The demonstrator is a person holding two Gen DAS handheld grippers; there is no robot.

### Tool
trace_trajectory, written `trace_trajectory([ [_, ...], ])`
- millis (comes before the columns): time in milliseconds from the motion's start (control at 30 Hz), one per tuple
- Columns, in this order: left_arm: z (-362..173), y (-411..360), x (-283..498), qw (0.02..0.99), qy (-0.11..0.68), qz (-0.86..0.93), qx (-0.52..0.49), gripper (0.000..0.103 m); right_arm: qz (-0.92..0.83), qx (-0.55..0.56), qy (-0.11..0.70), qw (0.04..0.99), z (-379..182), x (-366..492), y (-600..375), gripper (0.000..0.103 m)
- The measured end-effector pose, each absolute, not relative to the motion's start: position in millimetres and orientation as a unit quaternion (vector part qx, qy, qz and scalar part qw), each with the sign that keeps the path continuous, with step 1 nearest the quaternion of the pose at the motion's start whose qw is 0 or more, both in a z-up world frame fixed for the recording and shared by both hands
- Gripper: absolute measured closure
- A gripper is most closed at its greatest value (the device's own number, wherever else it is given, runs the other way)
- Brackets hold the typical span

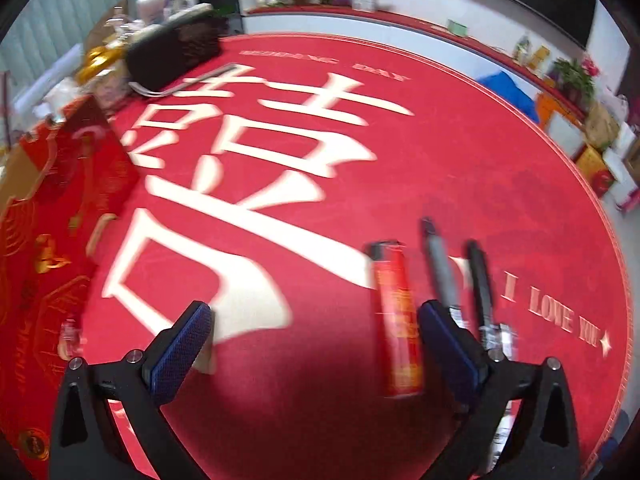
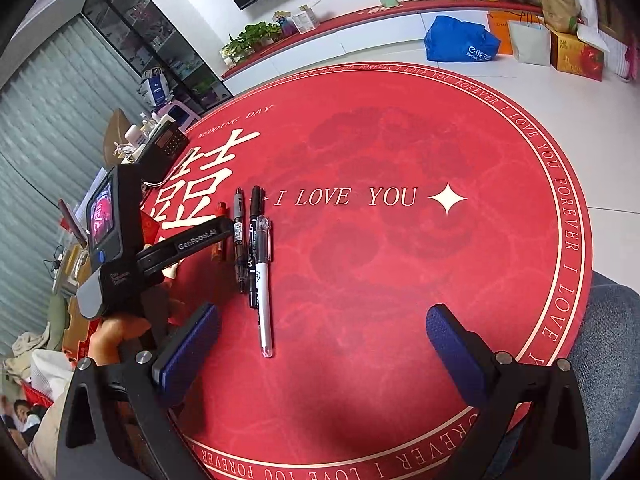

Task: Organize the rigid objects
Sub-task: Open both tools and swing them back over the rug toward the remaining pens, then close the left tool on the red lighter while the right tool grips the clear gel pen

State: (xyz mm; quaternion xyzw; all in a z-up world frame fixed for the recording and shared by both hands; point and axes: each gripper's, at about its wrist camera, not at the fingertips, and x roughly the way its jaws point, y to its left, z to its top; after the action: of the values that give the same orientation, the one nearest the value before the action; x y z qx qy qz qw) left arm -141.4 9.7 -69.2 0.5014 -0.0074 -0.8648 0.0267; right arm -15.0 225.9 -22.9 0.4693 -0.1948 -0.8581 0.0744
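A red lighter [image 1: 396, 320] lies on the round red mat [image 1: 460, 168], between my left gripper's fingers, close to the right one. A grey pen [image 1: 438, 268] and a black pen [image 1: 482, 284] lie beside it to the right. My left gripper [image 1: 316, 332] is open and empty, low over the mat. In the right wrist view the lighter [image 2: 220, 232], grey pen [image 2: 239, 240], black pen [image 2: 253, 248] and a white pen [image 2: 264, 292] lie side by side. My right gripper [image 2: 322, 340] is open and empty, right of the pens.
A red gift box [image 1: 52, 240] stands at the mat's left edge. A black case [image 1: 172, 50] and clutter sit at the far left. The left gripper's body [image 2: 132, 248] hangs over the lighter. Bags and boxes [image 2: 520, 40] stand on the floor beyond.
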Motion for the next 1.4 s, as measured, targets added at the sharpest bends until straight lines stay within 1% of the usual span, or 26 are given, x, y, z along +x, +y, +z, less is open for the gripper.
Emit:
trace_trajectory([
  [67, -68, -1, -142, 0.040, -0.010, -0.867, 0.497, 0.000, -0.861, 0.468, -0.182, 0.072, -22, -17, 222, 0.000],
  [167, -70, -13, -142, 0.032, 0.007, -0.862, 0.505, 0.000, -0.864, 0.471, -0.160, 0.075, -23, -28, 212, 0.000],
  [333, -68, 9, -141, 0.011, -0.035, -0.876, 0.481, 0.000, -0.856, 0.501, -0.095, 0.086, -39, -51, 181, 0.000],
  [367, -68, 13, -142, 0.005, -0.044, -0.879, 0.474, 0.000, -0.852, 0.509, -0.084, 0.091, -43, -53, 175, 0.004],
  [400, -68, 16, -141, -0.002, -0.055, -0.884, 0.464, 0.000, -0.847, 0.517, -0.071, 0.098, -47, -54, 169, 0.012],
  [433, -67, 17, -141, -0.006, -0.064, -0.887, 0.458, 0.000, -0.843, 0.525, -0.056, 0.099, -51, -56, 163, 0.017],
  [467, -67, 17, -140, -0.014, -0.073, -0.890, 0.451, 0.000, -0.850, 0.518, -0.030, 0.090, -50, -55, 158, 0.023],
  [500, -67, 17, -140, -0.020, -0.075, -0.891, 0.448, 0.000, -0.852, 0.517, 0.005, 0.082, -50, -54, 151, 0.038],
  [533, -67, 15, -141, -0.027, -0.076, -0.891, 0.447, 0.000, -0.853, 0.516, 0.023, 0.076, -51, -54, 148, 0.044],
  [567, -67, 13, -142, -0.034, -0.076, -0.889, 0.449, 0.000, -0.854, 0.514, 0.042, 0.067, -51, -53, 146, 0.054],
  [600, -67, 12, -142, -0.043, -0.076, -0.887, 0.453, 0.000, -0.855, 0.513, 0.046, 0.063, -51, -53, 148, 0.058],
  [700, -67, 14, -142, -0.078, -0.084, -0.881, 0.458, 0.000, -0.853, 0.514, 0.053, 0.065, -51, -57, 151, 0.059],
  [867, -66, 30, -136, -0.123, -0.103, -0.876, 0.454, 0.000, -0.849, 0.511, 0.089, 0.101, -50, -84, 143, 0.059],
  [967, -68, 25, -141, -0.140, -0.073, -0.870, 0.468, 0.000, -0.838, 0.523, 0.096, 0.122, -50, -96, 140, 0.058],
  [1033, -67, 26, -140, -0.146, -0.080, -0.870, 0.463, 0.000, -0.834, 0.529, 0.096, 0.123, -50, -97, 140, 0.060],
  [1067, -67, 26, -141, -0.146, -0.078, -0.869, 0.466, 0.000, -0.835, 0.527, 0.096, 0.124, -49, -95, 140, 0.081],
  [1100, -66, 27, -141, -0.146, -0.081, -0.867, 0.470, 0.000, -0.834, 0.530, 0.096, 0.120, -50, -95, 139, 0.092],
  [1167, -66, 28, -143, -0.145, -0.079, -0.861, 0.480, 0.002, -0.836, 0.533, 0.058, 0.118, -47, -87, 150, 0.092],
  [1233, -63, 31, -142, -0.151, -0.081, -0.854, 0.492, 0.012, -0.839, 0.530, 0.031, 0.120, -44, -82, 156, 0.092],
  [1267, -60, 35, -139, -0.166, -0.089, -0.849, 0.494, 0.027, -0.844, 0.522, 0.018, 0.117, -39, -75, 163, 0.092],
  [1300, -57, 38, -136, -0.178, -0.097, -0.845, 0.495, 0.053, -0.848, 0.517, 0.007, 0.116, -34, -70, 168, 0.092],
  [1333, -54, 41, -132, -0.190, -0.102, -0.840, 0.498, 0.071, -0.852, 0.511, -0.009, 0.115, -29, -64, 174, 0.092],
  [1367, -52, 44, -128, -0.198, -0.110, -0.833, 0.505, 0.083, -0.854, 0.506, -0.030, 0.117, -24, -58, 181, 0.092],
  [1400, -51, 44, -125, -0.199, -0.109, -0.828, 0.513, 0.083, -0.855, 0.503, -0.046, 0.118, -21, -55, 186, 0.092],
])
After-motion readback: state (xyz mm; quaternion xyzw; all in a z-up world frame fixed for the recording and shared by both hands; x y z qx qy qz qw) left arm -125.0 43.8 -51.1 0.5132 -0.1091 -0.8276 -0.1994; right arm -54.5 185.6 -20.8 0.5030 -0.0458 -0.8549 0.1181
